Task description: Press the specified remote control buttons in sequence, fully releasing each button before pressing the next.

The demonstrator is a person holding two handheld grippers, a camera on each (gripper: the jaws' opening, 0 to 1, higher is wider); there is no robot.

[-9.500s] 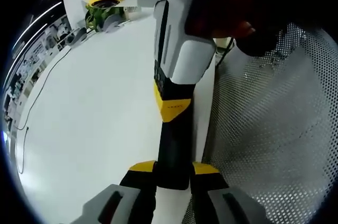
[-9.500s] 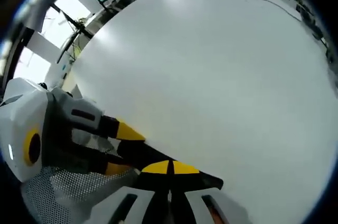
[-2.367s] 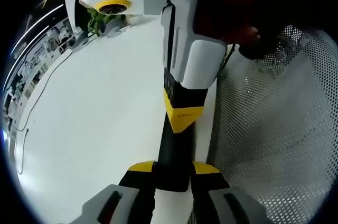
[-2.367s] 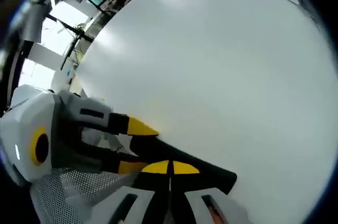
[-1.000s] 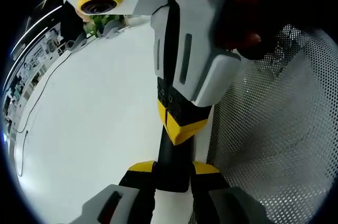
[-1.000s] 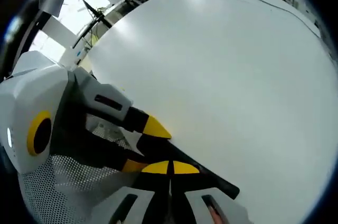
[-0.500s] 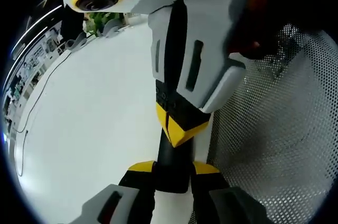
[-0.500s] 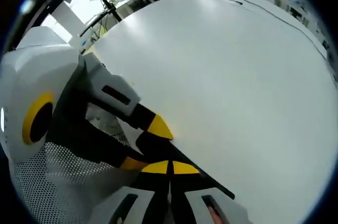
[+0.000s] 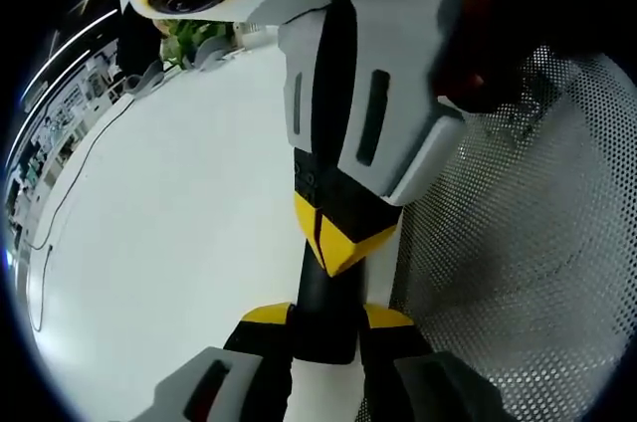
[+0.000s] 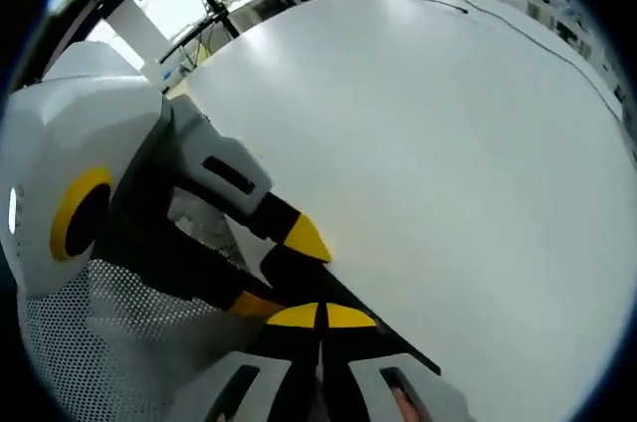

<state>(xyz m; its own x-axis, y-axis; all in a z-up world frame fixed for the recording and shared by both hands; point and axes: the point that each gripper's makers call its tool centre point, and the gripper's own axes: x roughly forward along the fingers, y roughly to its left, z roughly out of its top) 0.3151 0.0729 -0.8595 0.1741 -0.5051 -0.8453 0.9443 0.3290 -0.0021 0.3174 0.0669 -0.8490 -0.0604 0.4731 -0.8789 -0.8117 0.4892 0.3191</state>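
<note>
Left gripper point(image 9: 325, 320): fingers clamped on the near end of a black remote control point(image 9: 323, 298), held above the white table point(image 9: 169, 243). Right gripper point(image 9: 333, 258): fingers closed together, yellow tips bearing down on the remote's upper face. In the right gripper view, the right gripper point(image 10: 320, 317) meets the remote control point(image 10: 383, 342); the left gripper point(image 10: 289, 263) grips from the left. Perforated mesh tray point(image 9: 518, 273) sits just beside. A cable point(image 10: 498, 19) lies on the far table point(image 10: 448, 163).

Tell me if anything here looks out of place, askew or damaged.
Nothing looks spilled or damaged. The black remote is clamped between the left gripper's jaws, and the right gripper's closed tips meet its face. It juts out over the white table beside a perforated mesh surface.
</note>
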